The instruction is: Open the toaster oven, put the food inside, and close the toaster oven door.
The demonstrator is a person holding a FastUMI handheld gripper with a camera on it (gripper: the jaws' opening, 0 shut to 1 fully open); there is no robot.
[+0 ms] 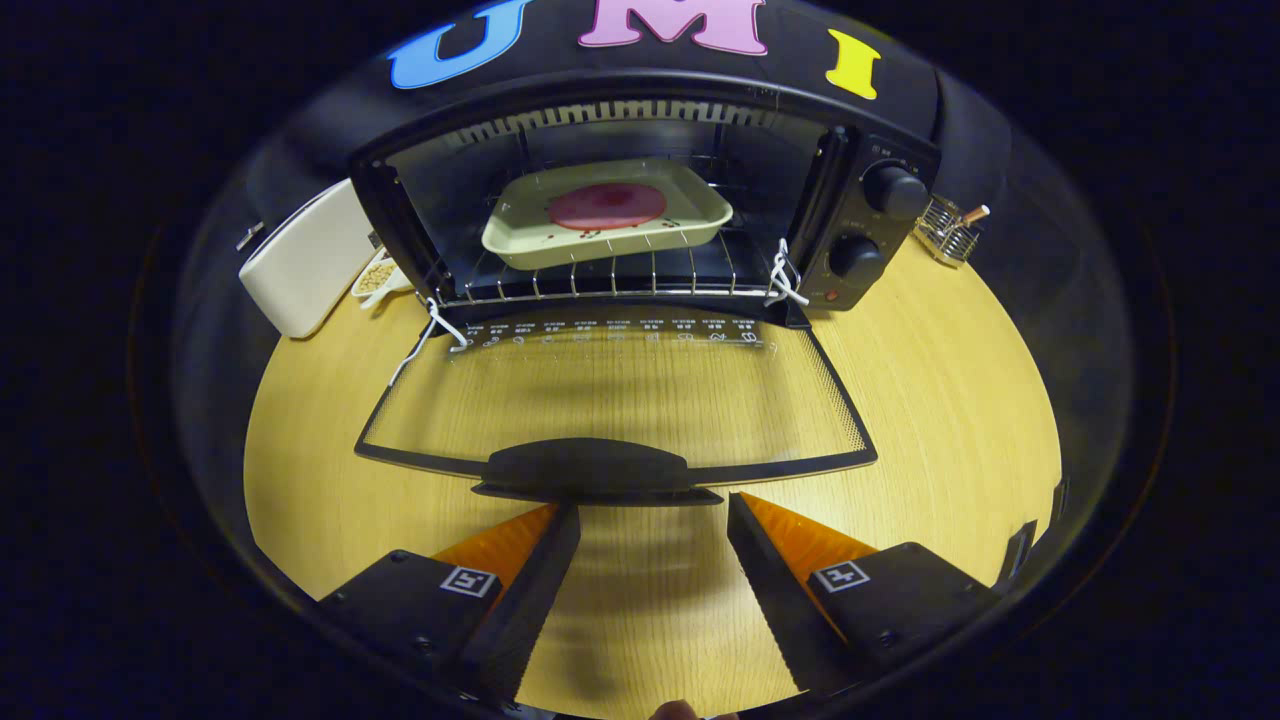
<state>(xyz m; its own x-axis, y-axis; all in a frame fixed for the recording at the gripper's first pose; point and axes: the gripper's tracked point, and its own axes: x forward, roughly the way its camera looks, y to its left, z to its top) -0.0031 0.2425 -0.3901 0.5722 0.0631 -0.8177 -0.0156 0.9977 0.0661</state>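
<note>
A black toaster oven (860,215) stands at the back of the wooden table, its glass door (610,400) folded down flat toward me. Inside, on the wire rack (600,283), sits a pale green tray (520,245) with a round red slice of food (607,205) in it. The door's black handle (590,468) lies just ahead of my fingertips. My gripper (652,512) is open just behind that handle, with only bare table between the fingers. Neither finger touches the handle.
A white boxy container (305,260) stands left of the oven with a small dish of beans (376,276) beside it. A small wire holder (950,232) sits to the oven's right. Two knobs (893,190) are on the oven's right panel.
</note>
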